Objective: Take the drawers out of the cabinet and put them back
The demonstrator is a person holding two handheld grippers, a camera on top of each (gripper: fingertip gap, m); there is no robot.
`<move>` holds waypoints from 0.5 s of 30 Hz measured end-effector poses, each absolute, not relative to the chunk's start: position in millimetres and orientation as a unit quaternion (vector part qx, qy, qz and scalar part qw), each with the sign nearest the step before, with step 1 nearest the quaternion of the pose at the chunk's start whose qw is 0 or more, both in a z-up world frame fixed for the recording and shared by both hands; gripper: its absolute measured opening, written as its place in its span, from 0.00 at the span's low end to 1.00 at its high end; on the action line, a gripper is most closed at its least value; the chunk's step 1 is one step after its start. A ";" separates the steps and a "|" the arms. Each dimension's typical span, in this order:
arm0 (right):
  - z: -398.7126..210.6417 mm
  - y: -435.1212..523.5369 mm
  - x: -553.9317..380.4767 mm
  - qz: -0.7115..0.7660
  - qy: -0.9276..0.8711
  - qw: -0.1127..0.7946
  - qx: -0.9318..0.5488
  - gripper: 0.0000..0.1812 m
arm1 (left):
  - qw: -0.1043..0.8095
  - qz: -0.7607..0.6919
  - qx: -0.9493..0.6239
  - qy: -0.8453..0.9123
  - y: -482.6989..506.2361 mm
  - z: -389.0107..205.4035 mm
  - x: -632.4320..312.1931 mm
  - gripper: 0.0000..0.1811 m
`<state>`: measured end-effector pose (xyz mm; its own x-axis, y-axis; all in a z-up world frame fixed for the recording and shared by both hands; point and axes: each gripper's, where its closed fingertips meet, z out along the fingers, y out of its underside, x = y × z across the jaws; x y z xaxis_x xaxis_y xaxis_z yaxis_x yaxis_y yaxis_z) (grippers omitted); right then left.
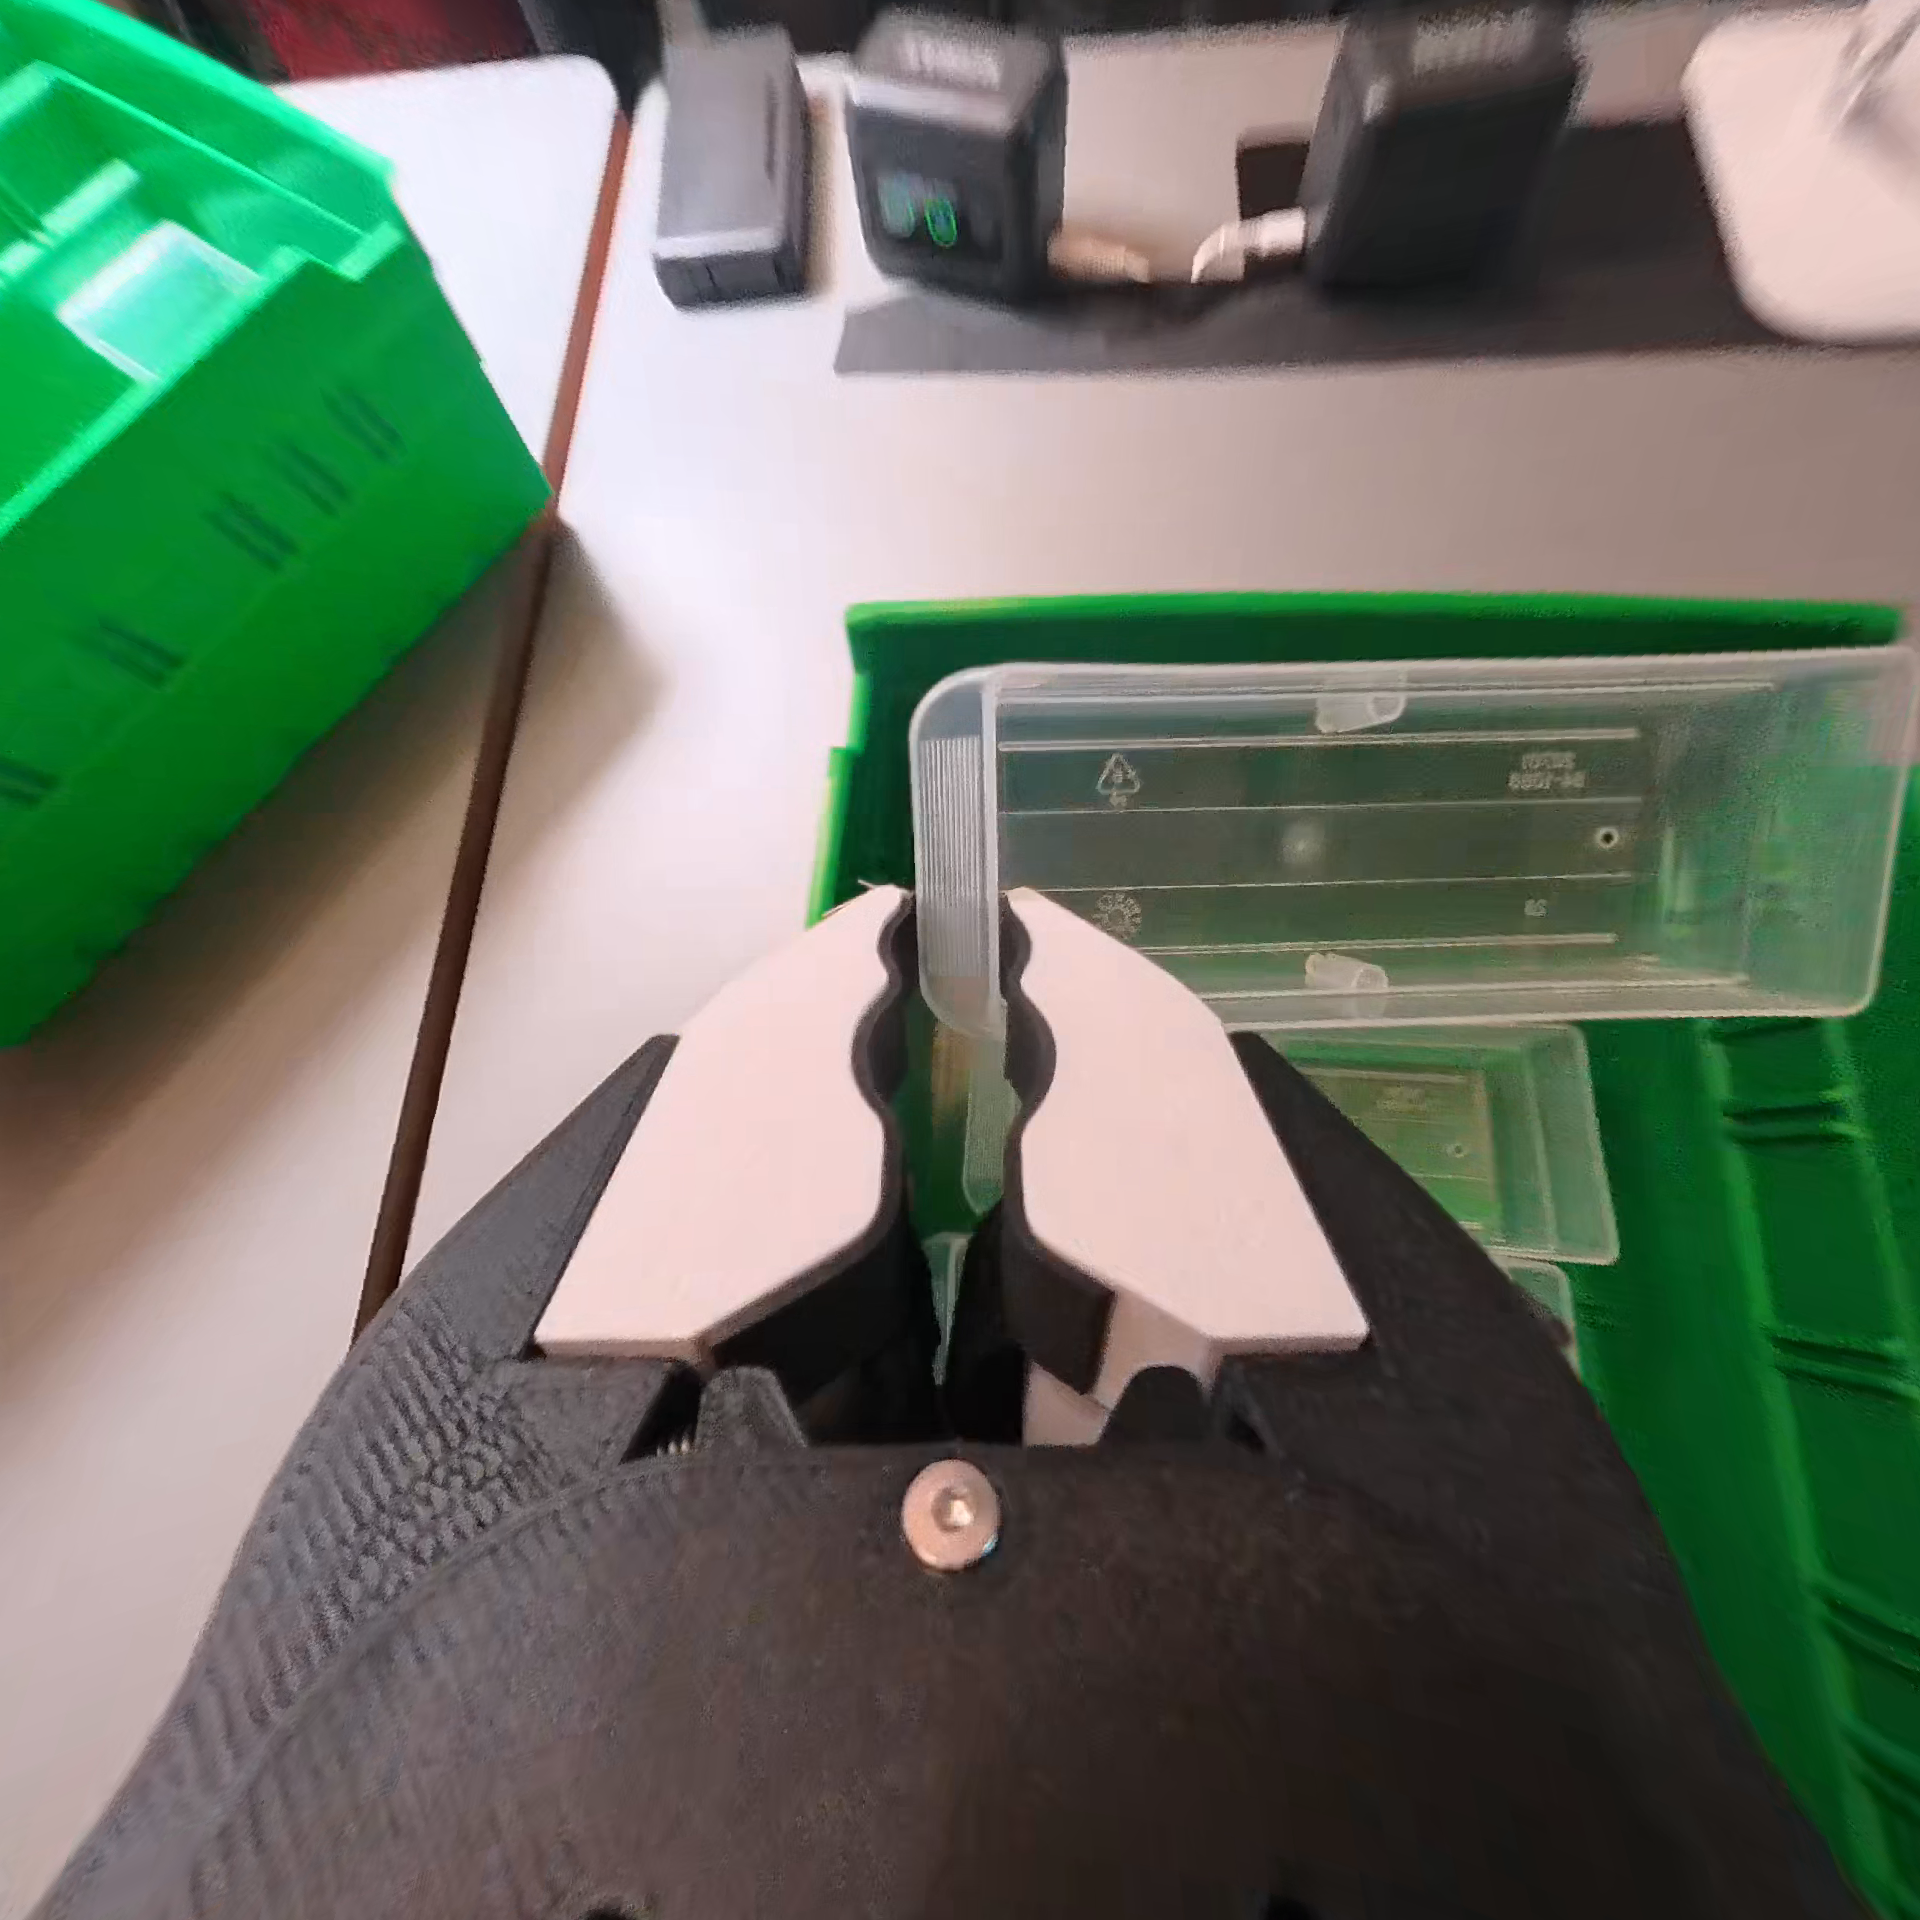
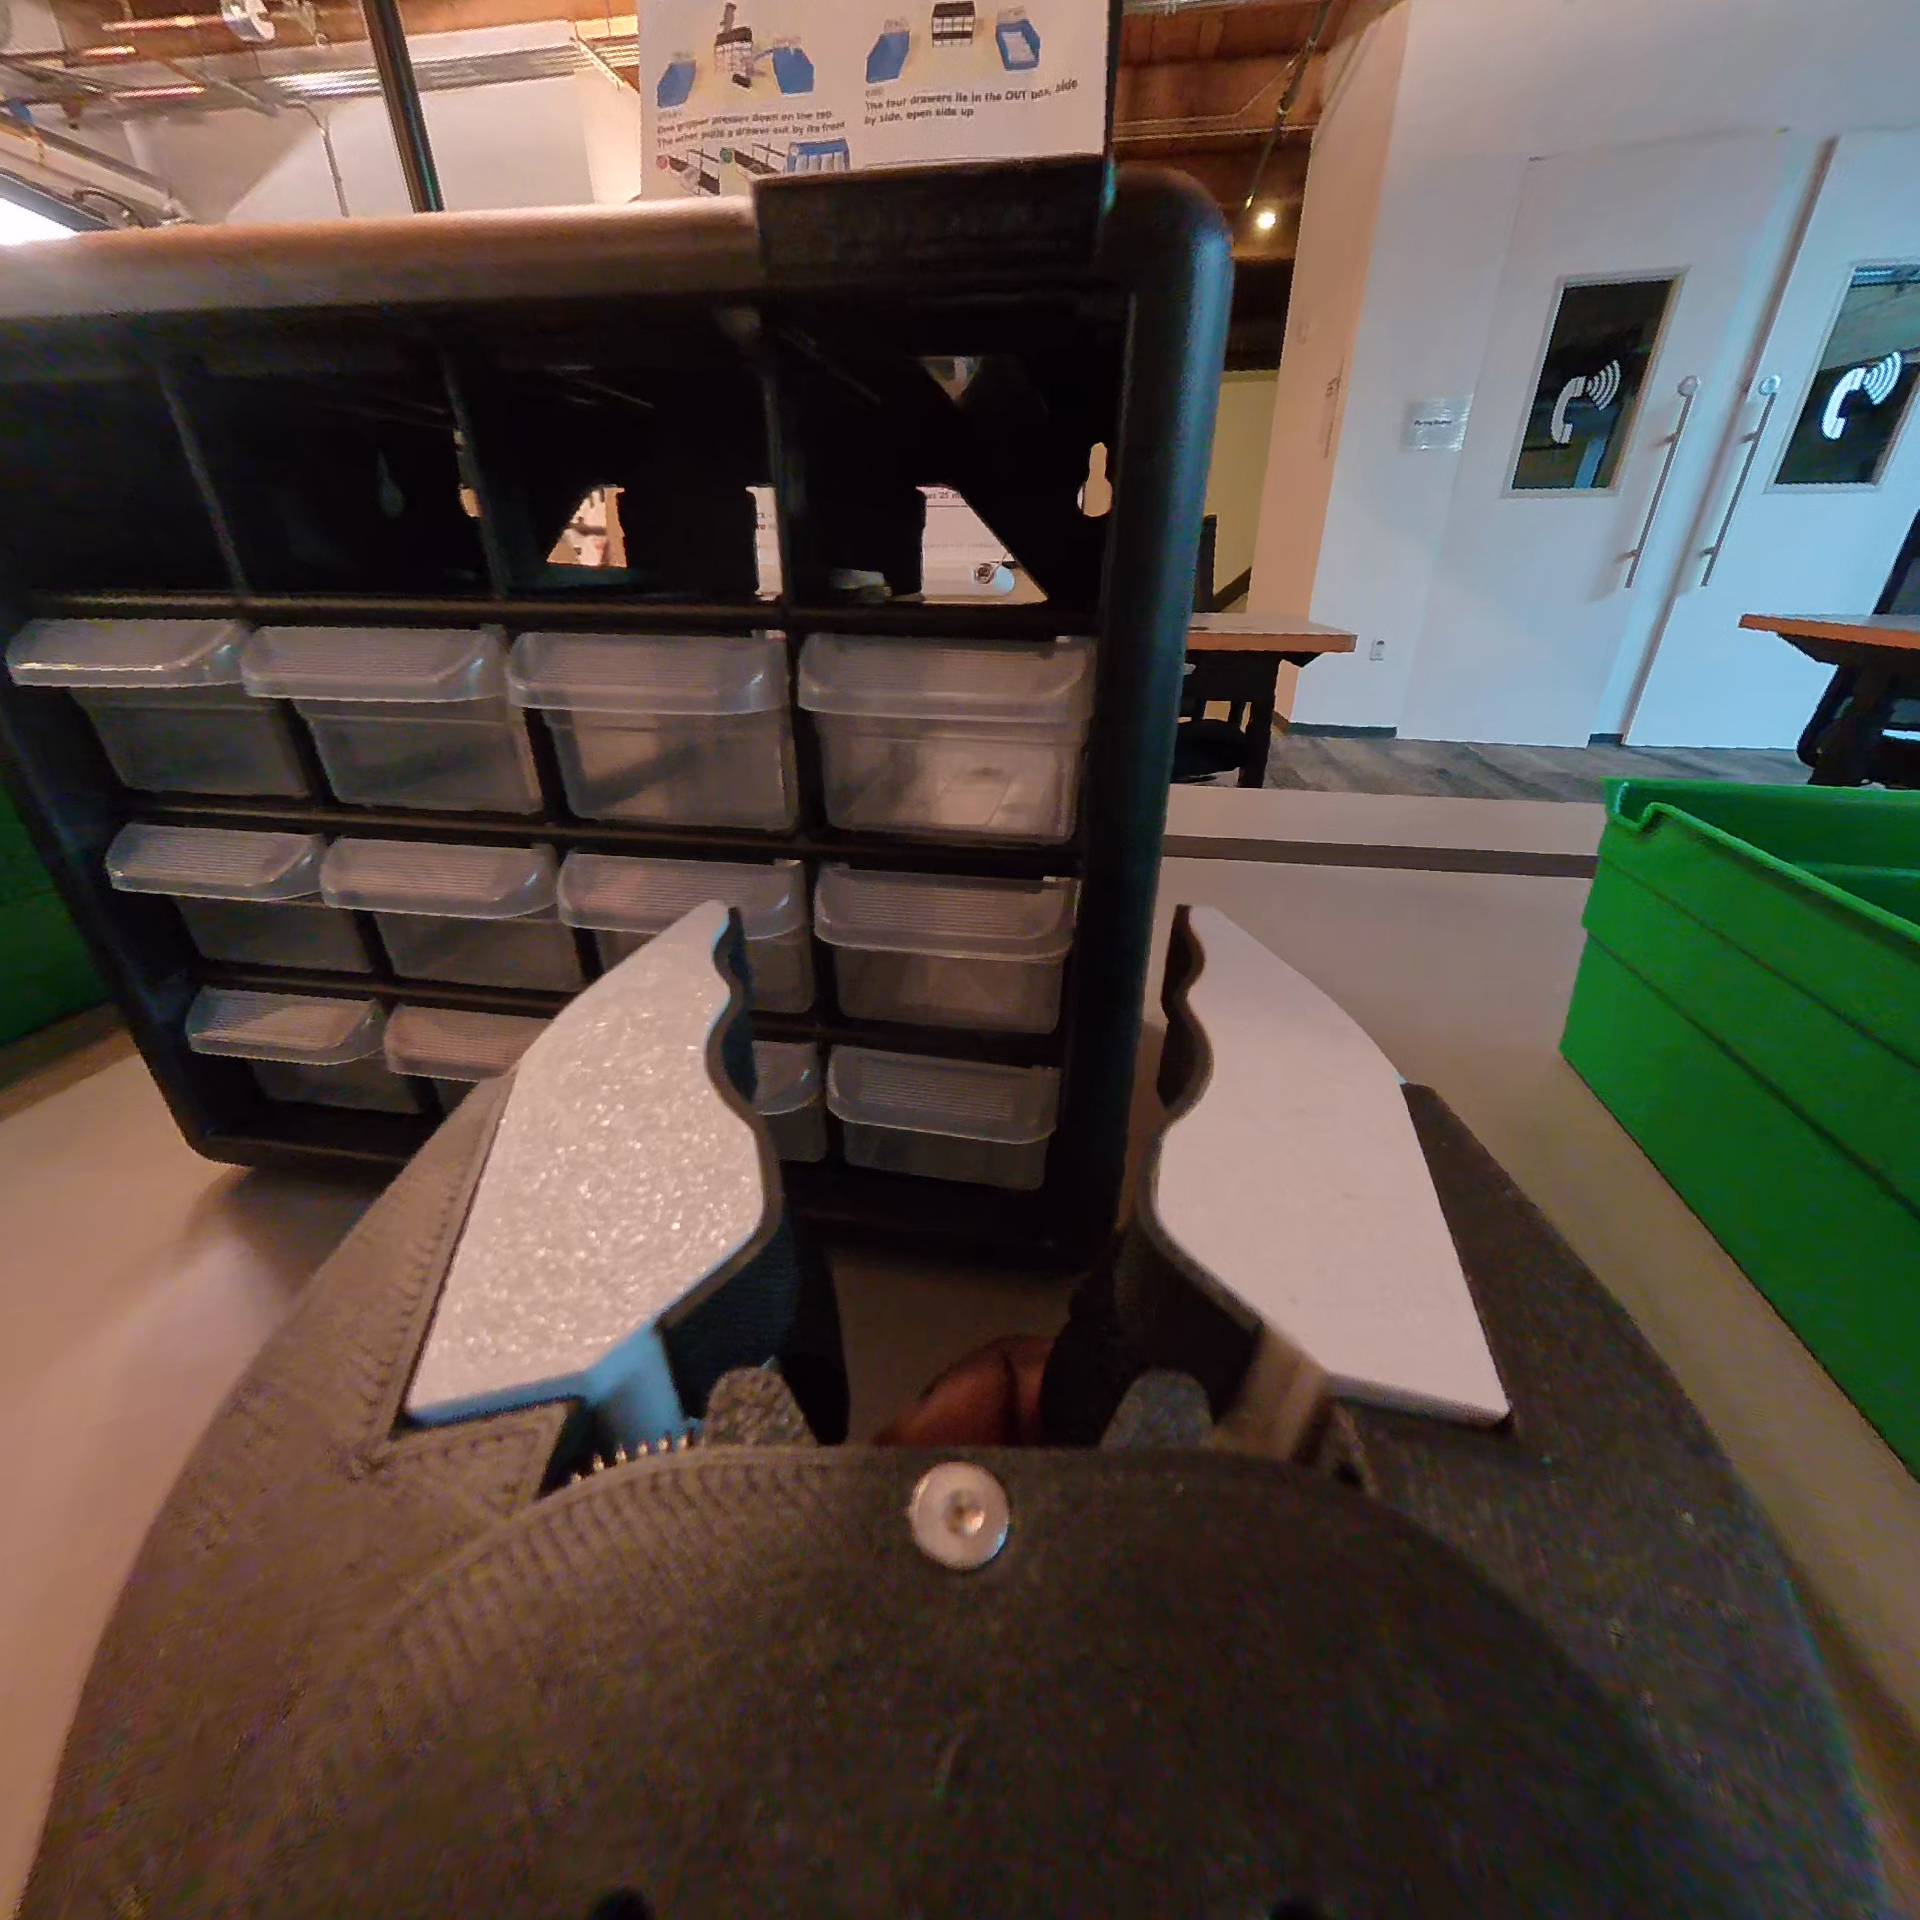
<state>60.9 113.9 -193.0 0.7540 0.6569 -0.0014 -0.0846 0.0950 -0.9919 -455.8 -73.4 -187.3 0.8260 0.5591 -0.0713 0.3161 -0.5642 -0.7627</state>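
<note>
In the left wrist view my left gripper (image 1: 961, 899) is shut on the front lip of a clear plastic drawer (image 1: 1403, 842). It holds the drawer over a green bin (image 1: 1766, 1195) in which another clear drawer (image 1: 1455, 1132) lies. In the right wrist view my right gripper (image 2: 951, 925) is open and empty in front of the black cabinet (image 2: 1174, 520). The cabinet's top row of slots (image 2: 623, 468) is empty. Three rows of clear drawers (image 2: 945, 727) sit in the cabinet below it.
A second green bin (image 1: 208, 520) stands at the left in the left wrist view. A green bin (image 2: 1766, 987) stands right of the cabinet in the right wrist view. Black devices (image 1: 956, 166) sit on a dark mat at the table's back. A printed card (image 2: 873, 83) stands atop the cabinet.
</note>
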 end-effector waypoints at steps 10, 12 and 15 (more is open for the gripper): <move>-166.8 15.2 17.5 0.477 -0.396 0.650 -0.439 0.48 | 0.623 -0.020 -0.772 -0.128 -93.3 -138.5 -290.2 0.08; -165.8 -3.3 15.0 0.495 -0.427 0.641 -0.403 0.51 | 0.623 -0.039 -0.776 -0.094 -89.8 -145.6 -245.6 0.08; -172.9 -25.2 8.5 0.480 -0.480 0.637 -0.365 0.57 | 0.600 -0.027 -0.798 -0.047 -77.2 -165.7 -191.4 0.08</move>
<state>8.5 -25.2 -172.9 0.0790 0.9621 0.2611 -0.2613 0.2728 -0.9259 -191.4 -77.2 -165.7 0.9941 0.0436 0.0993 0.1076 -0.2752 -0.9554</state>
